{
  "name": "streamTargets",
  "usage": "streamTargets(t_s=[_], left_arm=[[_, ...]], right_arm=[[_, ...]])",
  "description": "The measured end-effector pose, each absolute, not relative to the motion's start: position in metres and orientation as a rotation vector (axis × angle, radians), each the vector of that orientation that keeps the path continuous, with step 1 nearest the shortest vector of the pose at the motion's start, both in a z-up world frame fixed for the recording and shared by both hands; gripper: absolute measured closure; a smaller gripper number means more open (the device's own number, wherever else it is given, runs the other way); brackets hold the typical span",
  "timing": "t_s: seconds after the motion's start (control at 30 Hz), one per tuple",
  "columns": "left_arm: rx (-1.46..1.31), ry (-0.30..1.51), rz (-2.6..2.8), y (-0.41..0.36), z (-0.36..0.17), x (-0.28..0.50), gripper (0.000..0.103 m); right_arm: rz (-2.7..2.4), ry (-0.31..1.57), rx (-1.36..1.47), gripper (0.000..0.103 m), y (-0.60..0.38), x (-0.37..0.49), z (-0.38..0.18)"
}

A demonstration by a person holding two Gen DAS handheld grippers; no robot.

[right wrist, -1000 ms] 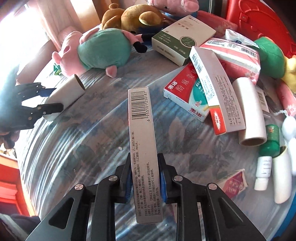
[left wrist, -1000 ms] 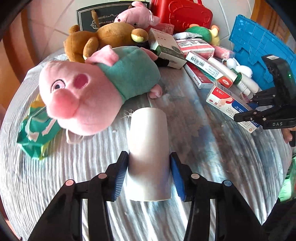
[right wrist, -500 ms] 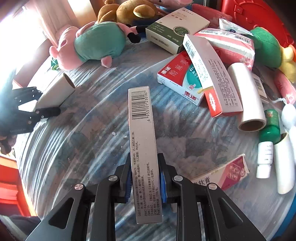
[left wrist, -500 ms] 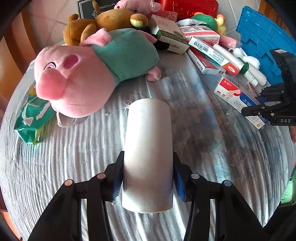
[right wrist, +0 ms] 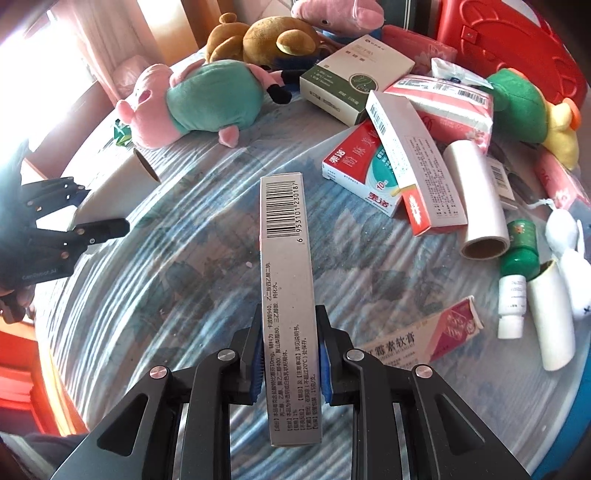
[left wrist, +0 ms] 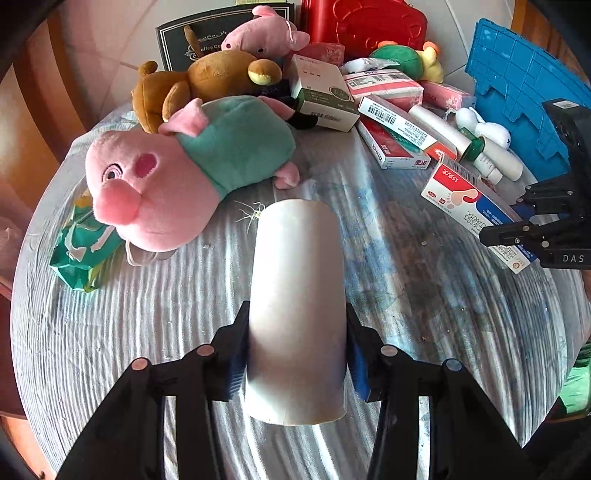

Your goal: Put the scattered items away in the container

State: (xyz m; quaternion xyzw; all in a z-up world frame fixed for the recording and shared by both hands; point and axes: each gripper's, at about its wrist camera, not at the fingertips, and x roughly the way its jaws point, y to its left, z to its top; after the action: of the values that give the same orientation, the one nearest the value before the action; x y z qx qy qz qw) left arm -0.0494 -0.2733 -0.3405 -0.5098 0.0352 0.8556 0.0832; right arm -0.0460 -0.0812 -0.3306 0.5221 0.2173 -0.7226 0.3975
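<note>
My left gripper is shut on a white paper roll and holds it above the table; it also shows in the right wrist view. My right gripper is shut on a long grey medicine box with a barcode, held above the table; the same box shows in the left wrist view with a red, white and blue face. The blue crate stands at the table's far right.
A pink pig plush, a brown bear, medicine boxes, another white roll, a green-capped bottle and a red case crowd the table's far side. A green packet lies left.
Both grippers have lifted and pulled back a little with their loads. The roll looks larger in the left wrist view; more of the table shows under the box.
</note>
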Motion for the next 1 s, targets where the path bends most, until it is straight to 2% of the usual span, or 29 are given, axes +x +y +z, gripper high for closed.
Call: streamTargets(t_s=[0.53,1.0], left_arm=[[-1.391,0.148,2.662,-0.236,-0.252,-0.038,0.058],[-1.270,0.186,2.754,-0.172,-0.164,-0.029,0.058]], right_arm=[[-1.934,0.511,1.227,0.080,-0.048,-0.021,-0.249],[-2.017,0.433,1.139,0.080,0.030,-0.012,-0.167]])
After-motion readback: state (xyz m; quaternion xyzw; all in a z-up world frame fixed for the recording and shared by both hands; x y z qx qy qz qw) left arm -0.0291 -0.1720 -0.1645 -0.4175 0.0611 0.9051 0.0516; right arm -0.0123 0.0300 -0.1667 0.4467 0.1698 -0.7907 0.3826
